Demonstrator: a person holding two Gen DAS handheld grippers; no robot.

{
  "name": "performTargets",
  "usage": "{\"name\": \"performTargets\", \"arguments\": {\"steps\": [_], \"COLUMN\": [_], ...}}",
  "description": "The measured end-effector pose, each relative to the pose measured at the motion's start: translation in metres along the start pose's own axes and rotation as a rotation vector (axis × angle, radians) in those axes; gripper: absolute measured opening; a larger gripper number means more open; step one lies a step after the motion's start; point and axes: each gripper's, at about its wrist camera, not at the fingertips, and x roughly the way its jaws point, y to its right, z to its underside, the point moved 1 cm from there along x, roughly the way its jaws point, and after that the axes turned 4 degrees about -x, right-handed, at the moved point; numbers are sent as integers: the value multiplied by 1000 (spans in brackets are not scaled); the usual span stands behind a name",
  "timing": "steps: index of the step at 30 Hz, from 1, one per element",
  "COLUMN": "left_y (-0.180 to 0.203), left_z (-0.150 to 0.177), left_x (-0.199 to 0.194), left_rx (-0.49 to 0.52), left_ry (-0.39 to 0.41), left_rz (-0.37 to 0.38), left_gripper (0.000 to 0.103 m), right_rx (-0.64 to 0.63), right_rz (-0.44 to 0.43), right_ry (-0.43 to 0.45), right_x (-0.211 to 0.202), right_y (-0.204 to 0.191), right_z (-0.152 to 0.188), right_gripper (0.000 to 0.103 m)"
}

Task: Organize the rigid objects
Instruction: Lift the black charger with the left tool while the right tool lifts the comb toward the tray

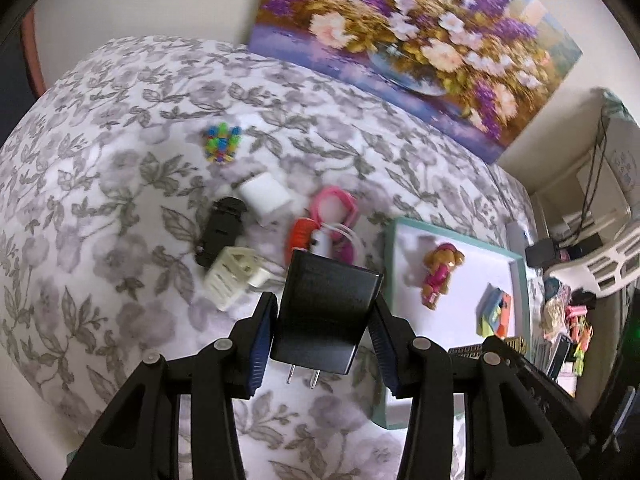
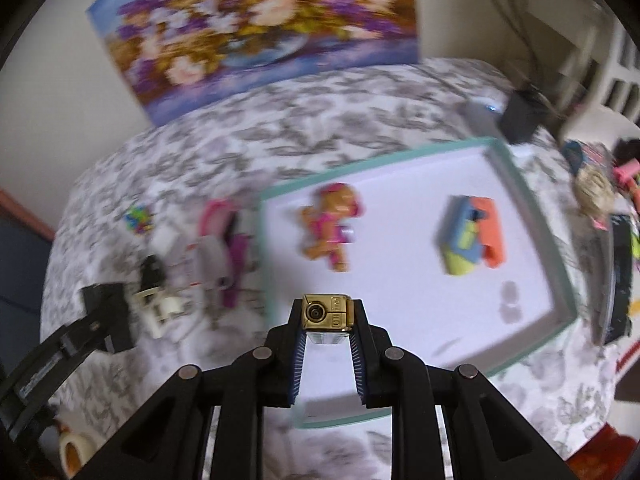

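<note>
My left gripper (image 1: 324, 312) is shut on a black plug adapter (image 1: 326, 314), lifted above the flowered cloth, prongs pointing toward me. My right gripper (image 2: 327, 316) is shut on a small gold-topped lighter (image 2: 326, 314), held over the near edge of the teal-rimmed white tray (image 2: 558, 264). In the tray (image 1: 394, 264) lie a brown toy dog in pink (image 2: 332, 226) (image 1: 440, 276) and a blue-orange-yellow block bundle (image 2: 474, 240) (image 1: 494, 314). On the cloth left of the tray lie a black toy car (image 1: 220, 230), white plugs (image 1: 264, 198) (image 1: 230, 276), an orange piece (image 1: 298, 238) and pink cables (image 1: 340, 210).
A small heap of coloured beads (image 1: 222, 144) lies farther back on the cloth. A flower painting (image 1: 420, 36) leans on the wall behind. Clutter, a black box (image 2: 520, 122) and a white plastic chair (image 1: 608, 264) crowd the right side. The left gripper with its adapter (image 2: 106, 316) shows at the right wrist view's left.
</note>
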Motion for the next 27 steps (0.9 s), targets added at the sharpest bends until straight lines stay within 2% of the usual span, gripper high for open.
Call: {"name": "performTargets", "arguments": {"steps": [4,13,18,27], "left_y": [25,83,97,102], "left_z": [12,39,47,52], "left_x": [5,30,51,70], "left_rx": [57,197,254,293], "left_ry": [-13,-60,-82,-108], "left_rz": [3,-12,-58,-77], "left_gripper": [47,48,48,48], "right_rx": [51,149,150,104], "right_rz": [63,104,125,136], "right_ry": [-8,-23,-33,-68], "right_x": [4,2,5,21], "right_y": [31,86,93,84], "right_z": [-2,4,5,4], "right_gripper": [22,22,22,22]}}
